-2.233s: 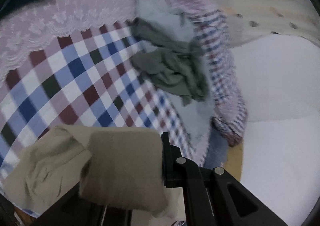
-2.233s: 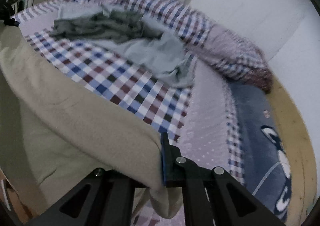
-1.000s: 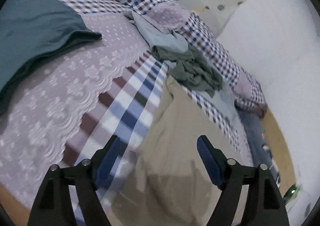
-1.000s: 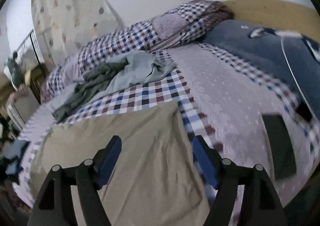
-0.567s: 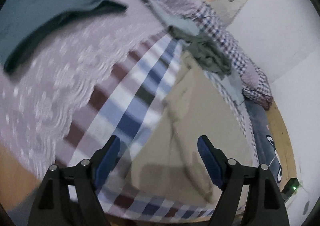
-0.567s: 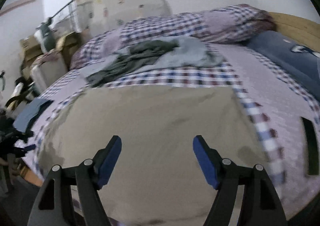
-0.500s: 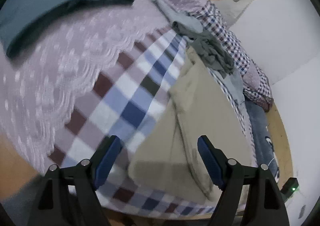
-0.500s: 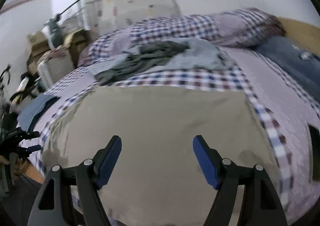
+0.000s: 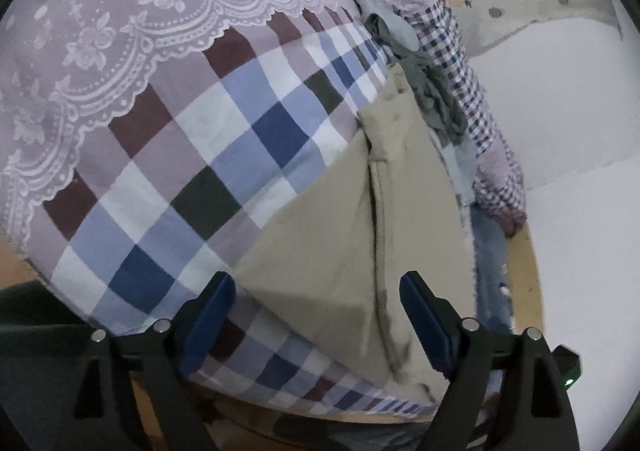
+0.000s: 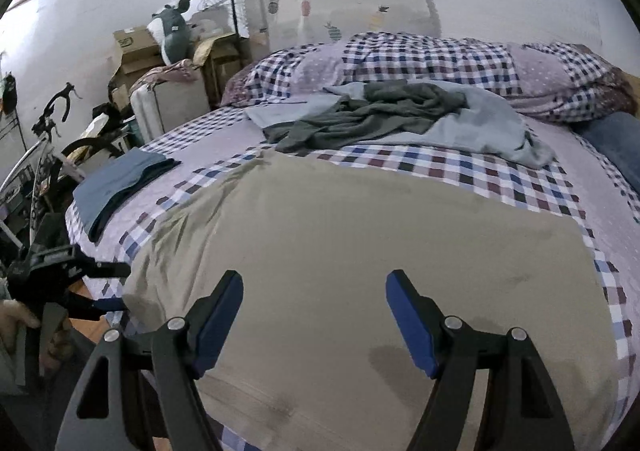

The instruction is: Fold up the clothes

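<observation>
A beige garment [image 10: 380,251] lies spread flat on the checked bed cover [image 10: 500,175], reaching the near edge. My right gripper [image 10: 314,291] hovers open over its near part, with nothing between the fingers. In the left wrist view the beige garment [image 9: 360,231] shows its left corner, and my left gripper [image 9: 316,311] stands open just in front of that corner. The left gripper [image 10: 116,285] also appears at the bed's left edge, held by a hand [image 10: 16,317]. A dark grey garment [image 10: 380,111] lies crumpled on a light grey one [image 10: 480,131] farther back.
A folded blue garment [image 10: 120,179] rests at the bed's left side. A rolled checked quilt [image 10: 440,59] runs along the back and a dark blue pillow [image 10: 616,139] lies at the right. Boxes [image 10: 132,47], a suitcase [image 10: 176,103] and a bicycle [image 10: 48,131] crowd the floor left.
Both grippers were shut on the beige garment, holding it up; they have opened. The garment now lies flat on the bed, and both grippers have drawn back toward the near edge.
</observation>
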